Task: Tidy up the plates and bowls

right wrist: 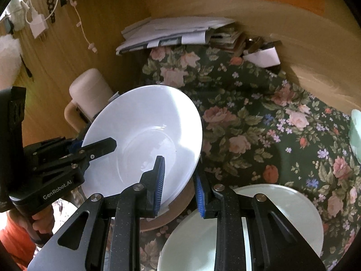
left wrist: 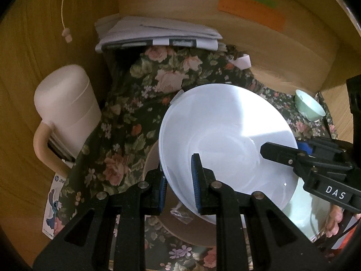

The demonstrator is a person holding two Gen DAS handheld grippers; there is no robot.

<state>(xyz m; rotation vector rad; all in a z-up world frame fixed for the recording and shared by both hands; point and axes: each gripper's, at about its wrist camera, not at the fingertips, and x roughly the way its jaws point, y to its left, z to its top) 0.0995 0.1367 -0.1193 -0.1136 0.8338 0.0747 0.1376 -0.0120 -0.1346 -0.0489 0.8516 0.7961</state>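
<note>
Both black claws, the left gripper [left wrist: 179, 184] and right gripper [right wrist: 179, 186], pinched opposite rims of the big round white plate [left wrist: 225, 140], keeping it steady above the tan plate [left wrist: 155, 158].

A lived-in home, at a wooden desk nook. A dark floral tablecloth [right wrist: 259, 117] covers the surface; behind it a stack of papers [left wrist: 158, 33] lies against the wooden back panel, where coloured notes [left wrist: 250, 11] are stuck. Left of the cloth stands a cream appliance [left wrist: 65, 110], with a charger cable [right wrist: 83, 31] hanging above.
</note>
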